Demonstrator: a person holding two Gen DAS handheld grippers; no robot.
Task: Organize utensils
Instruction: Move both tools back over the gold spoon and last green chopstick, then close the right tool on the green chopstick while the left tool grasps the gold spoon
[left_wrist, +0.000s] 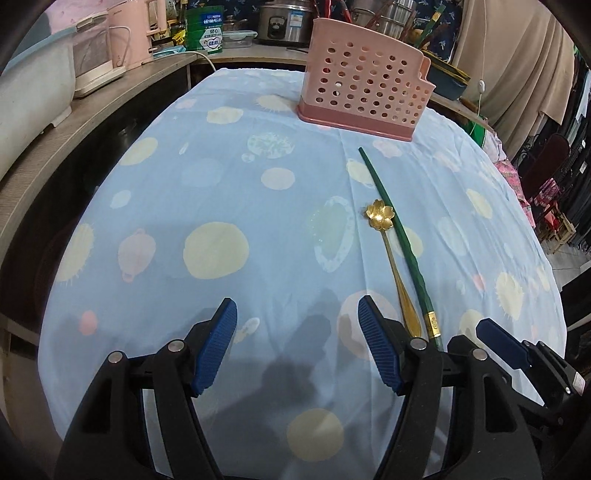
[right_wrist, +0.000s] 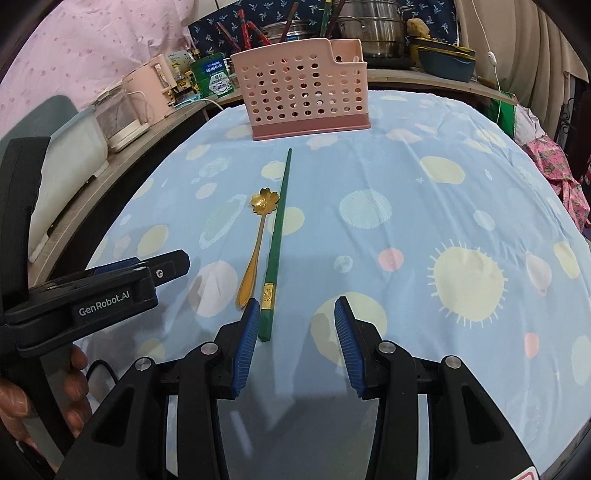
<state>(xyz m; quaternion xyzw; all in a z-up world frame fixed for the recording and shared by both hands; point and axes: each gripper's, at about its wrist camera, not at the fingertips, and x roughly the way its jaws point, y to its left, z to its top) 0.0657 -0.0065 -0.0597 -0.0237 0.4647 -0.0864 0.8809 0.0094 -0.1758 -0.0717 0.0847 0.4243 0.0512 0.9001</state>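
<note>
A gold spoon (left_wrist: 392, 258) with a flower-shaped bowl lies on the blue patterned cloth beside a green chopstick (left_wrist: 400, 240). Behind them stands a pink perforated utensil holder (left_wrist: 365, 85). My left gripper (left_wrist: 295, 314) is open over bare cloth, just left of the spoon's handle end. In the right wrist view the spoon (right_wrist: 255, 254) and chopstick (right_wrist: 279, 236) run toward the holder (right_wrist: 303, 88). My right gripper (right_wrist: 297, 314) is open. The chopstick's near end lies close to its left pad (right_wrist: 245, 339), untouched. Each gripper shows in the other's view: the right gripper (left_wrist: 498, 347), the left gripper (right_wrist: 110, 291).
A person's hand (right_wrist: 74, 387) holds the left gripper. A shelf along the left carries white and pink appliances (left_wrist: 96, 62). Pots, a green box (right_wrist: 214, 75) and bowls crowd the counter behind the holder. The cloth-covered table (right_wrist: 461, 206) drops off on the right toward hanging clothes.
</note>
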